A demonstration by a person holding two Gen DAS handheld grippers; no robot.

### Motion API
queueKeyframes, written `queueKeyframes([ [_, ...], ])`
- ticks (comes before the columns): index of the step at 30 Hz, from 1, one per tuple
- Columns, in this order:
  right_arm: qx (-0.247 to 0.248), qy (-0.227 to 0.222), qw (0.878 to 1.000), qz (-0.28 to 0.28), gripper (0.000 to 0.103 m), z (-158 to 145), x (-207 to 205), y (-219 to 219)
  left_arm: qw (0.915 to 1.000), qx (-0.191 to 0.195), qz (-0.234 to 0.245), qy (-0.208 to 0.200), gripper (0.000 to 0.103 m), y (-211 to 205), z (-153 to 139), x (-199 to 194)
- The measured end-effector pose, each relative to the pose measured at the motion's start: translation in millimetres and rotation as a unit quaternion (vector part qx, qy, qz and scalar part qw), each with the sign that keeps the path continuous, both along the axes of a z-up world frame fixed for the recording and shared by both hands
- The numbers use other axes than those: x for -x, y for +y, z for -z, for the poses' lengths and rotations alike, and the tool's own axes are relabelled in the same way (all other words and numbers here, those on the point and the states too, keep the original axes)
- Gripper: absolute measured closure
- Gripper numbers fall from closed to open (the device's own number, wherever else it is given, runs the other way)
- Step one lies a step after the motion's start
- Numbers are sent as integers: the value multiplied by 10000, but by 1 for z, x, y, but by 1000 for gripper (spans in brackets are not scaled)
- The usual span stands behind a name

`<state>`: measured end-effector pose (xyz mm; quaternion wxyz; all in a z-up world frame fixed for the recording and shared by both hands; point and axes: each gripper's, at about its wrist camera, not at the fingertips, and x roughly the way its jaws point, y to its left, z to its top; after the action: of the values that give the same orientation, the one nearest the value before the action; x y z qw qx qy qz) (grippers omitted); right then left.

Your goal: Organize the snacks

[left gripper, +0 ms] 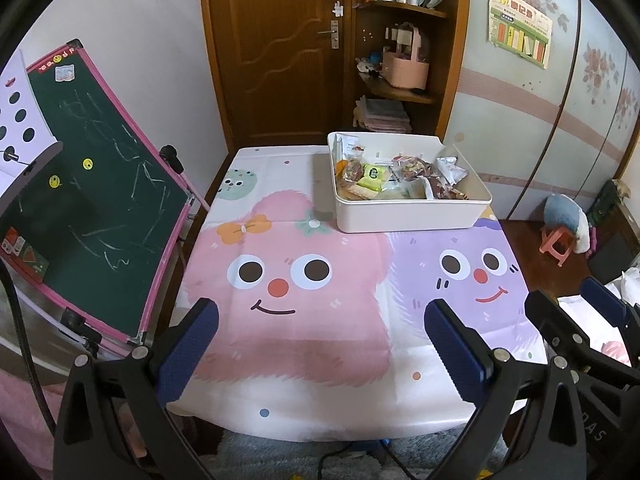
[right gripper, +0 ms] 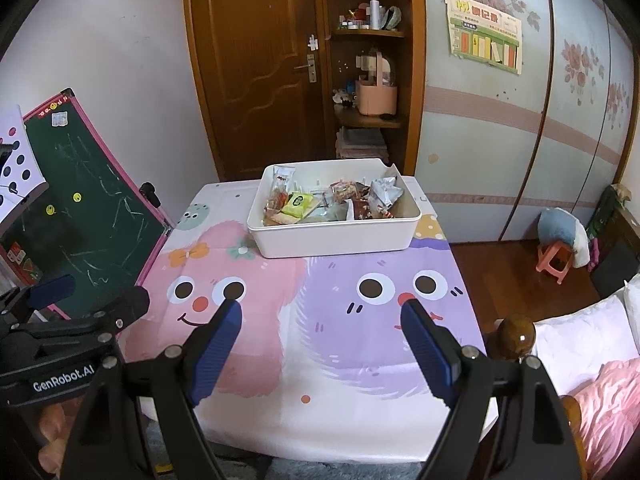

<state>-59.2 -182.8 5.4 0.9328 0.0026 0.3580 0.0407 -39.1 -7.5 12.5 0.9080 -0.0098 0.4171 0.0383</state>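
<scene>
A white plastic bin [left gripper: 408,212] [right gripper: 332,236] stands at the far side of the table and holds several wrapped snacks [left gripper: 400,178] [right gripper: 332,200], among them a yellow-green packet [right gripper: 298,203] and a silver bag [right gripper: 386,190]. My left gripper [left gripper: 320,320] is open and empty, above the near part of the table over the pink cartoon face. My right gripper [right gripper: 322,316] is open and empty, over the purple face. Each gripper shows at the edge of the other's view: the right one [left gripper: 576,300], the left one [right gripper: 92,292]. Both are well short of the bin.
The table [left gripper: 312,360] [right gripper: 340,400] wears a cartoon cloth. A green chalkboard [left gripper: 96,196] [right gripper: 88,216] leans at its left edge. A wooden door [left gripper: 276,48] and corner shelves [left gripper: 400,60] stand behind. A bed [right gripper: 592,368] with a wooden post [right gripper: 516,336] lies right. A pink stool [right gripper: 554,262] stands on the floor.
</scene>
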Motion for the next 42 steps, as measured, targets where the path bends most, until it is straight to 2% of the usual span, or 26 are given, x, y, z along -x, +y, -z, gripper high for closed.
queueKeyframes([
  [29, 55, 254, 9997, 37, 21, 14, -23, 2, 9996, 27, 49, 262, 1, 11, 15, -17],
  [42, 53, 285, 9996, 61, 21, 17, -23, 0, 9997, 25, 106, 240, 1, 10, 17, -14],
])
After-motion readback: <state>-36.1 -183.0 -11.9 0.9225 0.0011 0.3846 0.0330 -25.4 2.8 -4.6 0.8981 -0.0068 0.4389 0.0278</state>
